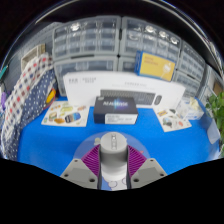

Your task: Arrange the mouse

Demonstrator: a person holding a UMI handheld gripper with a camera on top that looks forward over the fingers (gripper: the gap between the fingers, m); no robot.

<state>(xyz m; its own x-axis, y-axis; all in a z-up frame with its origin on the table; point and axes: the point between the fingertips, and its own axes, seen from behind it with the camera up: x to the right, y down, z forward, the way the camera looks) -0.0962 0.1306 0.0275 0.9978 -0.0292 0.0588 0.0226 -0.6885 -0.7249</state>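
Observation:
A light grey mouse (112, 145) sits between my two fingers, its rounded end pointing forward over the blue table (50, 140). My gripper (113, 158) is shut on it, with the purple pads (92, 160) pressing both of its sides. The mouse's underside and rear are hidden by the fingers. Just ahead of the fingers a black box with a label (116, 103) rests on a small white box (118, 118).
Printed cards lie on the table to the left (62, 113) and right (176, 120). Behind them are a long white box (105, 88), a yellow box (157, 65) and walls of small drawers (88, 42). A plaid cloth (25, 95) hangs at left, and a plant (214, 105) stands at right.

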